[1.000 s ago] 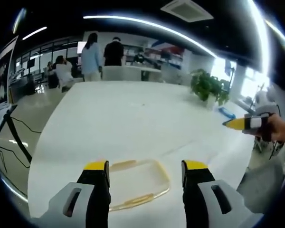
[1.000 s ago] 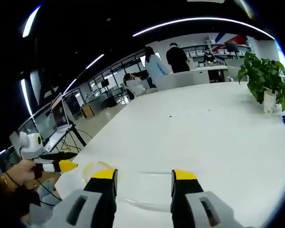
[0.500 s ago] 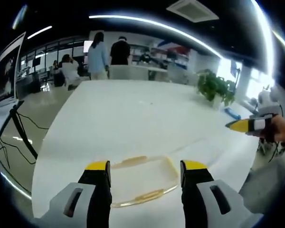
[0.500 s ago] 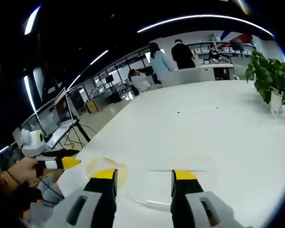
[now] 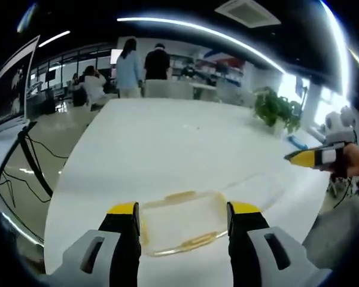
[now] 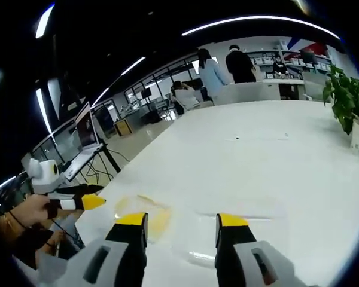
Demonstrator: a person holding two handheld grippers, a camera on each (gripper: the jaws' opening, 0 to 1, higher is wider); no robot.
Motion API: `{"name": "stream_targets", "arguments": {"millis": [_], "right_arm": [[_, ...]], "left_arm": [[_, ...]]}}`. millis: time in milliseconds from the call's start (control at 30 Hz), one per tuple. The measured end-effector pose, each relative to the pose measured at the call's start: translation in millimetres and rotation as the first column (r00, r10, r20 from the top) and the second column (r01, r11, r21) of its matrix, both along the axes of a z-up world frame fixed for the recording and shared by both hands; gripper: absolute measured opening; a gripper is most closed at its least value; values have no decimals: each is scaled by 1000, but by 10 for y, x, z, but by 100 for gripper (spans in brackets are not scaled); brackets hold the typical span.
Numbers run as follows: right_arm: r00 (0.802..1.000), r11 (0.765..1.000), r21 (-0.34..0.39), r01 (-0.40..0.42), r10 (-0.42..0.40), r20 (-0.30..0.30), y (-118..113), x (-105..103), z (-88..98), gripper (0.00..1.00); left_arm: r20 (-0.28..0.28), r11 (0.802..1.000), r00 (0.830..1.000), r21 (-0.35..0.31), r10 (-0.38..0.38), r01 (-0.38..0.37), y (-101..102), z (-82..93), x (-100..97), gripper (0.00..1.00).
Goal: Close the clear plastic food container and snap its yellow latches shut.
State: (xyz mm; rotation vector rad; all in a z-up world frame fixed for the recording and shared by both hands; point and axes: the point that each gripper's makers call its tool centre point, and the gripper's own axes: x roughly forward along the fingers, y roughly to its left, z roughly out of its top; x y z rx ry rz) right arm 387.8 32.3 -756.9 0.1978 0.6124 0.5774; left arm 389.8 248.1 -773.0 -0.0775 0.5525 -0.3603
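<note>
The white table [image 5: 167, 143] runs long and bare, which leaves wide room ahead of both tools; its near rounded edge falls away to the floor just below the grippers, so that is the side to mind. A potted plant [image 5: 274, 110] stands well off near the far right edge, clear of the work.

The clear plastic container [image 5: 179, 221] lies flat on the table close to that near edge, low between the left gripper's jaws, its yellow latches [image 5: 180, 195] splayed outward — unfastened, as I judge it, with a clear piece [image 5: 254, 186] beside it to the right.

The left gripper [image 5: 182, 209] hangs over the container with jaws spread and empty, apparently lined up to work on it. The right gripper [image 6: 181, 220] — likewise parted, holding nothing — hovers above the clear piece.
</note>
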Motion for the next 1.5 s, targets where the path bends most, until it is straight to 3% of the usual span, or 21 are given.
{"name": "stream_targets", "arguments": {"millis": [200, 767, 933, 1167, 1500], "right_arm": [[999, 999, -24, -38, 38, 5, 143, 23, -22, 43], [995, 995, 4, -98, 98, -20, 487, 63, -94, 43], [993, 993, 8, -117, 117, -27, 575, 50, -123, 43], [991, 992, 11, -130, 130, -39, 649, 49, -172, 43], [984, 987, 14, -159, 160, -77, 821, -3, -328, 42]], "left_arm": [[-16, 1000, 1000, 9, 11, -11, 56, -47, -5, 57], [-42, 1000, 999, 17, 25, -25, 154, -156, -7, 56], [-52, 998, 999, 59, 17, -14, 194, -203, 3, 56], [-51, 998, 999, 63, 19, -16, 243, -205, 44, 56], [-62, 997, 998, 79, 5, 0, 218, -283, 91, 56]]}}
